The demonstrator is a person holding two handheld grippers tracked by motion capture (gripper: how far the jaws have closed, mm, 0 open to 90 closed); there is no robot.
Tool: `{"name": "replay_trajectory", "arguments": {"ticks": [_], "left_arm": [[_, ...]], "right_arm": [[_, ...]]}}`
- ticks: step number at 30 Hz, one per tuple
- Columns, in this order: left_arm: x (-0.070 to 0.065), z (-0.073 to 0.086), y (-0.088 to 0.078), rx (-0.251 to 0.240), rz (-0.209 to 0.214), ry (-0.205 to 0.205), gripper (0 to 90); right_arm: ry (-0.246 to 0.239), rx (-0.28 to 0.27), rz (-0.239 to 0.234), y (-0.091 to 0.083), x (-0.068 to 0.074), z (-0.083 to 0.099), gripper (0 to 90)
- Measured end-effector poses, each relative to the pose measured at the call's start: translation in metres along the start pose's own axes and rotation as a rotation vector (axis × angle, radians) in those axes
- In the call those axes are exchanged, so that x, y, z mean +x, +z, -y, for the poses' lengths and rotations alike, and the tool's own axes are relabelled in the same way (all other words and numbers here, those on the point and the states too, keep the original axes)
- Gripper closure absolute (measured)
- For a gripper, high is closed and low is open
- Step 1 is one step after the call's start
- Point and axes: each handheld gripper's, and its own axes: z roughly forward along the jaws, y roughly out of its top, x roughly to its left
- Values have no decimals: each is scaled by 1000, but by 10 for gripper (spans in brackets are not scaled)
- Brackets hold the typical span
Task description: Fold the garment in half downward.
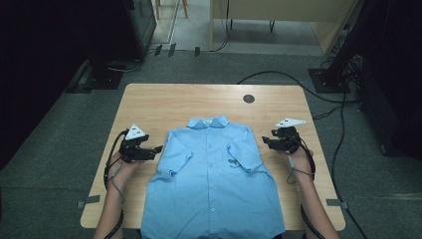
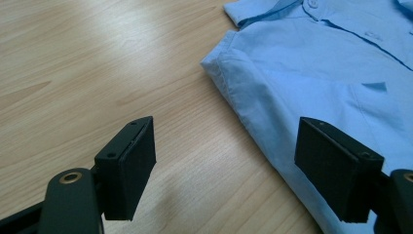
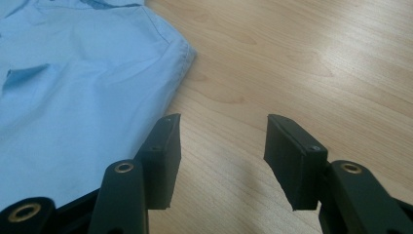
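A light blue short-sleeved shirt (image 1: pixel 211 174) lies flat and buttoned on the wooden table (image 1: pixel 164 102), collar to the far side, both sleeves folded in over the front. My left gripper (image 1: pixel 158 149) hovers just off the shirt's left edge, open wide; in the left gripper view the shirt (image 2: pixel 311 78) reaches in front of the right-hand jaw and bare wood shows between the jaws. My right gripper (image 1: pixel 265 140) sits off the shirt's right shoulder, open with nothing between its jaws; the shirt's folded edge (image 3: pixel 87 78) lies to the left of them in the right gripper view.
A round dark cable port (image 1: pixel 249 98) sits near the table's far edge. Bare wood runs along both sides of the shirt. Black cables (image 1: pixel 278 74) trail over the grey carpet behind the table, and dark stands flank it.
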Motion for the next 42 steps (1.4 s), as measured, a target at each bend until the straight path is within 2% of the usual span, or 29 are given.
{"name": "replay_trajectory", "arguments": {"ticks": [5, 9, 17, 22, 26, 32, 39, 42], "left_arm": [[-1, -4, 3, 6, 10, 13, 230], [-3, -7, 6, 3, 20, 8, 230], [-7, -17, 12, -3, 44, 34, 230], [-9, -19, 13, 0, 40, 37, 231], [-11, -21, 16, -14, 54, 31, 232], [-14, -28, 22, -19, 54, 49, 244], [-19, -31, 29, -10, 44, 70, 266], [-19, -32, 30, -7, 40, 66, 270]], "right_arm": [[-16, 6, -14, 3, 1, -2, 454], [-12, 3, -20, 3, 0, -2, 477], [-9, -10, -48, 8, 4, -9, 478], [-9, -21, -51, 9, 4, -11, 506], [-20, -23, -53, 10, 5, -11, 506], [-44, -17, -56, 15, 10, -16, 509], [-49, -20, -60, 18, 13, -19, 527], [-53, -16, -63, 17, 14, -20, 527]]}}
